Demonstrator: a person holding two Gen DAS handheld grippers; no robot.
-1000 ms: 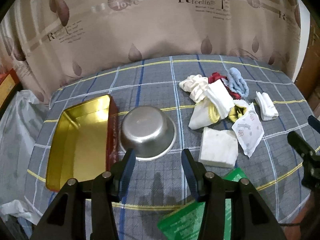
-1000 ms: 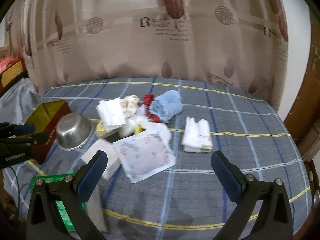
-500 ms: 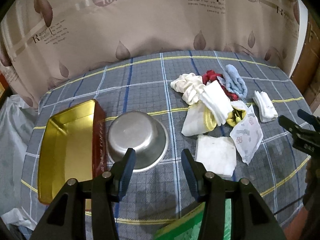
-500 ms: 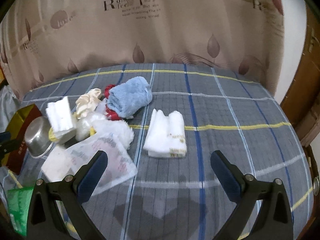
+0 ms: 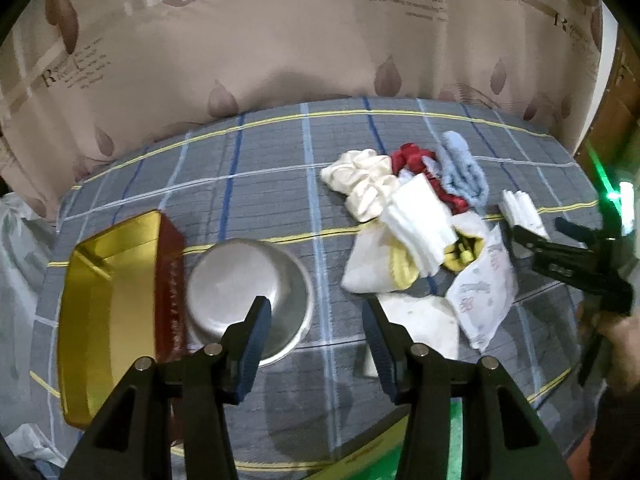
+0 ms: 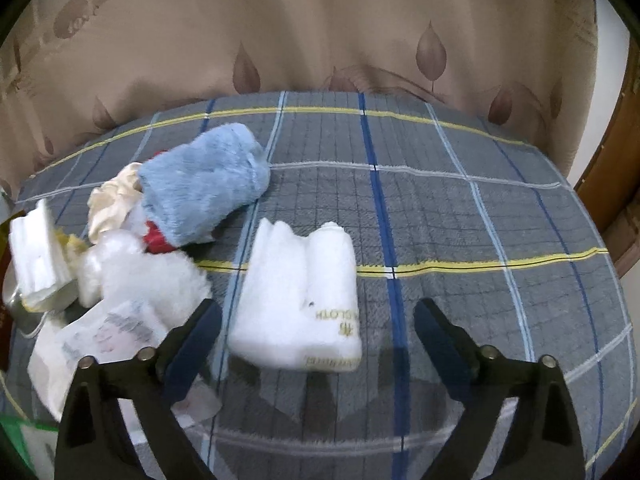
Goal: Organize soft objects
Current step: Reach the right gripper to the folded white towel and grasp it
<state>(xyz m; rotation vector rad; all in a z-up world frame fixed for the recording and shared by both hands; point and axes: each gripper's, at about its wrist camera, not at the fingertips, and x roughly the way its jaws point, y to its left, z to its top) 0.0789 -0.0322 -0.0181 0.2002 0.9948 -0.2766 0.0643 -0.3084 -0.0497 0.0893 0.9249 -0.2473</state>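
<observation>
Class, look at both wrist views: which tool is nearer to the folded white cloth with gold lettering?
Right. The right tool hovers open just in front of the folded white cloth, which lies between its fingers. The left tool is far off, by the steel bowl.

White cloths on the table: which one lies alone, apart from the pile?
The folded white cloth with gold lettering, between the open right gripper's fingers. It lies by itself on the plaid cover; the other white cloths touch the pile beside the blue towel.

Both wrist views look steeply down at the plaid tabletop (image 5: 280, 200) (right nearer), sharing the cloth pile (image 6: 168, 216)
</observation>
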